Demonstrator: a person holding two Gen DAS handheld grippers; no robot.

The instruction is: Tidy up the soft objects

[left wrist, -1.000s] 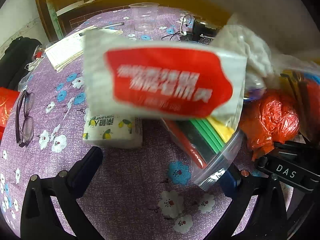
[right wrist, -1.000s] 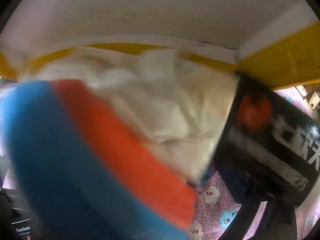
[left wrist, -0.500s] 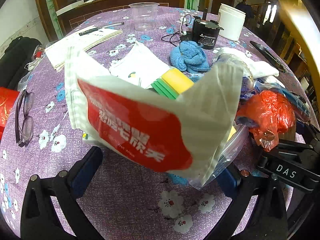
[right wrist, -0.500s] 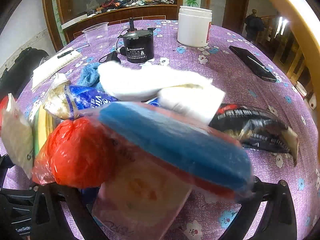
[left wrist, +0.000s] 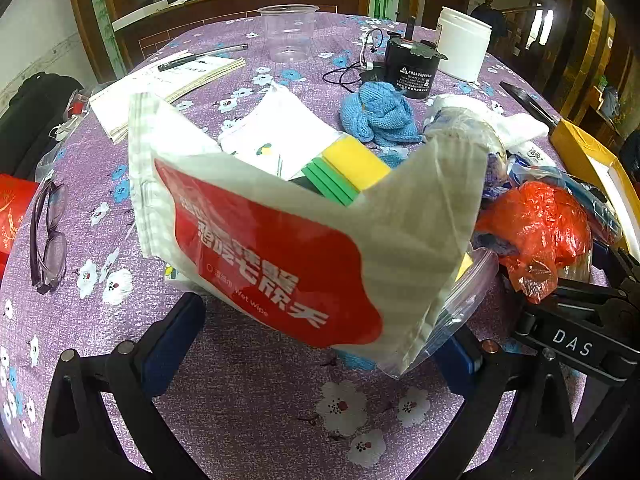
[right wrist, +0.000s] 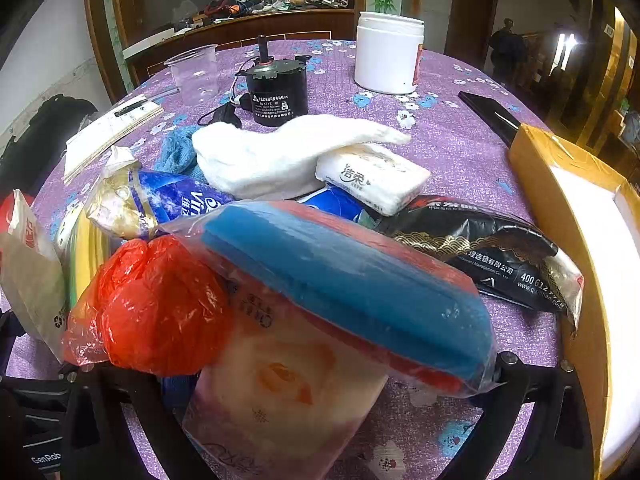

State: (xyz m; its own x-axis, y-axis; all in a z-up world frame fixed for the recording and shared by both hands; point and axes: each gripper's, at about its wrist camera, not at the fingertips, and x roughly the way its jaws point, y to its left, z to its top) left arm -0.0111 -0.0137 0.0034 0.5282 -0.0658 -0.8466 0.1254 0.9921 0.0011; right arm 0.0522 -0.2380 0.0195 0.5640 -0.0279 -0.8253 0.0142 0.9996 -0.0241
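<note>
The left tongs (left wrist: 316,344) were set low over the purple floral surface (left wrist: 256,408), fingers spread wide apart. A red-and-white wet wipes pack (left wrist: 276,248), printed "Wet wipes" under Chinese characters, stood tilted between them; whether either finger touched it could not be determined. Behind it lay a clear zip bag of yellow and green sponges (left wrist: 344,172). The right tongs (right wrist: 324,392) were also spread wide, and contact with the pile in front could not be determined. That pile comprised a bagged blue sponge (right wrist: 344,276), a pink tissue pack (right wrist: 288,392) and a red plastic bag (right wrist: 160,308). Beyond lay a black packet (right wrist: 488,256) reading "400 612", a white tissue pack (right wrist: 372,178) and a blue "Vinda" pack (right wrist: 168,200).
</note>
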